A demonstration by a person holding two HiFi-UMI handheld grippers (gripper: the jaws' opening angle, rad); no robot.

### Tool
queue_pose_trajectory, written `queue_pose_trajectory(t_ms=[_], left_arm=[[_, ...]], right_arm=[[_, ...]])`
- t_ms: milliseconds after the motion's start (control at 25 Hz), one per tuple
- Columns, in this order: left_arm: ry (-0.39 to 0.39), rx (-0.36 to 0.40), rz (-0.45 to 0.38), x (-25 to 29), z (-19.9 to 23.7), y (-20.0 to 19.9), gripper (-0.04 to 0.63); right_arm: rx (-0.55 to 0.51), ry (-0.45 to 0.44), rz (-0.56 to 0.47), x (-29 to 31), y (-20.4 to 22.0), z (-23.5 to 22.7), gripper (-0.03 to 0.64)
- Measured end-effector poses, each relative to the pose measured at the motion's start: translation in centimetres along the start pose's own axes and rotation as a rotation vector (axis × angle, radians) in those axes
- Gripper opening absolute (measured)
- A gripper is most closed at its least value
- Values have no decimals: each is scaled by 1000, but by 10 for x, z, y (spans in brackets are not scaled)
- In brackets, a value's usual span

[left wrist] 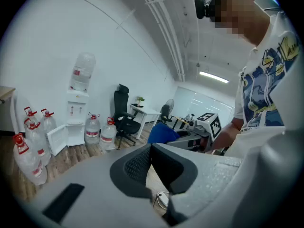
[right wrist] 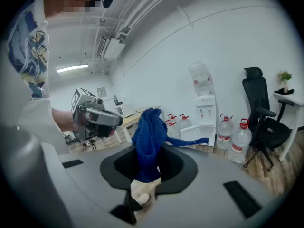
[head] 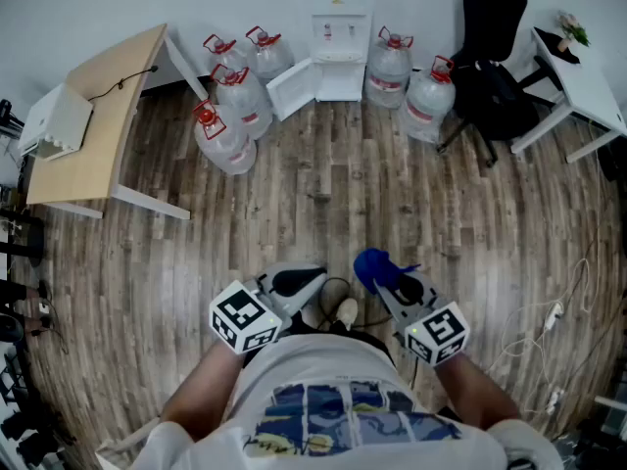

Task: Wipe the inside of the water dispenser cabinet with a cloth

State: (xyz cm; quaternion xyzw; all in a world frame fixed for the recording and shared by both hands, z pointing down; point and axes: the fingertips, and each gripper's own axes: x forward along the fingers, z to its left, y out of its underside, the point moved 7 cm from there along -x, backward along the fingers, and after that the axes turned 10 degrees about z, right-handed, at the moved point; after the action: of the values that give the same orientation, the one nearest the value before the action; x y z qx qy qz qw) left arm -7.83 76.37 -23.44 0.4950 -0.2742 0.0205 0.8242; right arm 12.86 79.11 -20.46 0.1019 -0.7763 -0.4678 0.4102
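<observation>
Blue bunched fabric cloth: clamped in right gripper, jaws closed on its lower fold. Most of it stands loose above the pads, with one tail trailing toward 3 o'clock in the right gripper view. It is held low at the person's front, 6 o'clock in head view.

Left gripper: jaws pressed together, nothing between.

White water dispenser: at 12 o'clock, well apart across the wooden plank floor. Its lower cabinet door hangs open toward 11. Clear water jugs with red caps crowd it at 11 and 1.

Wiping not begun.

Risks, as judged:
- The shallow grip could let the cloth slip when it is pressed against the cabinet walls.
- The loose tail may snag on the door.
- The nearby jugs could be knocked on reach-in.
</observation>
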Motion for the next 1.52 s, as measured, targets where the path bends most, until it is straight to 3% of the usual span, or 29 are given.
queue_pose_trajectory(t_ms=[320,760,1000,1280,1520], left_arm=[[63,40,-26,-28,30,-9,3],[126,30,-52,-138,148,3,3],[177,52,-15,-163,201,14,3],[212,46,-28,-141,228,-7,3],[176,39,-2,-107,270,-36,3]], right_arm=[[-48,64,0,34,-32,8,74],[9,121,13,157,-103,64,78],[19,153,35,196,-123,84,78],[28,192,44,207,-140,55,78],[42,174,35,233,-158,-8,78]])
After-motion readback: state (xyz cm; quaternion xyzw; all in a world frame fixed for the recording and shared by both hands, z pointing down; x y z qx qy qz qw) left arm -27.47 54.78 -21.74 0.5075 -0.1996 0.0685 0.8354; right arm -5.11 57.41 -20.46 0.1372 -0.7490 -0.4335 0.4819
